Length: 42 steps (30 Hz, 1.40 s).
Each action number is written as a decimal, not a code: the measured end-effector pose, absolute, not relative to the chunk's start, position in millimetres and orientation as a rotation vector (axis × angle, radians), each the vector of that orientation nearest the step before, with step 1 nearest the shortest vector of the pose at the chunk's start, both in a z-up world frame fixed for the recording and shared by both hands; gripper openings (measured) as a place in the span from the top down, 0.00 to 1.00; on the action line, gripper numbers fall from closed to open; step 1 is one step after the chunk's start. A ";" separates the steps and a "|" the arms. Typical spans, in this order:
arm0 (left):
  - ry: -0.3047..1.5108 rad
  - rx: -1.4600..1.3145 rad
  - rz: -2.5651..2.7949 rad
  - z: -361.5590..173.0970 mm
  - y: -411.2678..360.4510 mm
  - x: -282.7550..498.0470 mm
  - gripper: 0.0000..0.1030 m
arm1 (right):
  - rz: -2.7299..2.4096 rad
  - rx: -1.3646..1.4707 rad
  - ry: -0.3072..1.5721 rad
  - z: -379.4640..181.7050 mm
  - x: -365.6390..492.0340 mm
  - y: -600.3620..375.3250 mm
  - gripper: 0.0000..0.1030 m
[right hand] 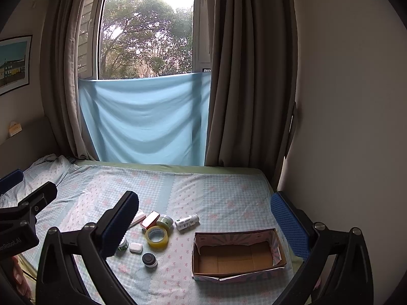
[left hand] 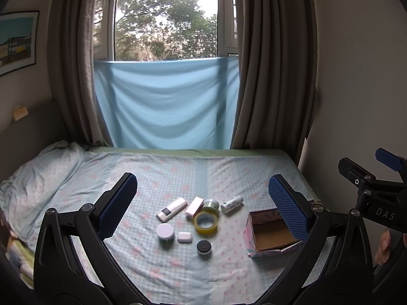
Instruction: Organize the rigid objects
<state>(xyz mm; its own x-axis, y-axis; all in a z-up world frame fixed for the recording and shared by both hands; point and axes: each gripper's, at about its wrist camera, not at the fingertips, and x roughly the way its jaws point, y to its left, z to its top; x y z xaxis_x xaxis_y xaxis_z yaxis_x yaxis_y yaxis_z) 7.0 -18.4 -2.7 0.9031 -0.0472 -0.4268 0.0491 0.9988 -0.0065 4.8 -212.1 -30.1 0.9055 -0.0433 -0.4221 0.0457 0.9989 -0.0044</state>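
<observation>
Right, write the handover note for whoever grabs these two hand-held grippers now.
Left hand-held gripper: open, holding nothing, raised above the bed.
Right hand-held gripper: open, holding nothing, also raised.
Cardboard box: on the bed to the right of the pile, nothing inside it.
Still loose on the sheet: remote control, pink box, green-lidded jar, white bottle lying on its side, yellow tape roll, white-lidded jar, earbud case, black-lidded jar.
Done: nothing packed yet.
Left: probably all eight items into the box.
</observation>
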 end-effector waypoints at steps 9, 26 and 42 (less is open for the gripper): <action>0.456 -0.020 -0.055 -4.1 -18.2 4.5 0.01 | -0.040 -0.010 0.438 -27.3 5.5 -214.1 0.00; 0.683 0.000 0.079 -68.8 71.8 51.5 0.01 | 0.090 0.051 0.611 -95.8 64.1 -174.9 0.00; 0.988 0.156 -0.195 -185.6 153.8 290.4 0.01 | -0.027 0.144 0.926 -221.6 209.9 -77.7 0.00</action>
